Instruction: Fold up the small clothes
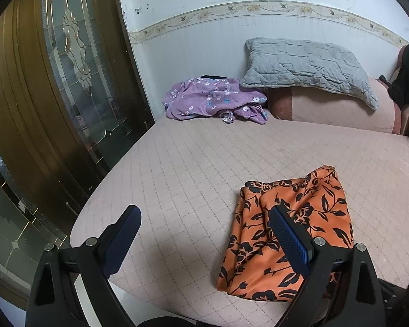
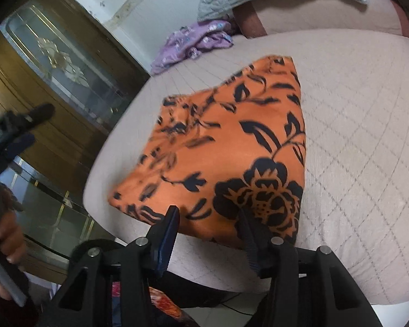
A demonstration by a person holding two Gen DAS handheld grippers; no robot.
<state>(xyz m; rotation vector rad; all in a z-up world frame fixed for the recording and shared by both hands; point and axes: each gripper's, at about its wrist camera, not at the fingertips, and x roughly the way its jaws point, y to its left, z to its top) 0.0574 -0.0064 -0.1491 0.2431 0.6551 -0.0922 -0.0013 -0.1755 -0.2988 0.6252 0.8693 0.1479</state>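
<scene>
Left tongs (image 1: 204, 234) released, over bed (image 1: 177, 169) beside folded orange cloth (image 1: 291, 234). Right tongs (image 2: 208, 226) released at cloth's near edge. Purple garment (image 1: 215, 99) crumpled near pillow (image 1: 305, 65).

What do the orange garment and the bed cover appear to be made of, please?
Orange garment: probably thin satin-like woven fabric, given its smooth surface with a slight sheen and soft folds. Bed cover: seemingly quilted matte textile, shown by its stitched diamond grid.
</scene>
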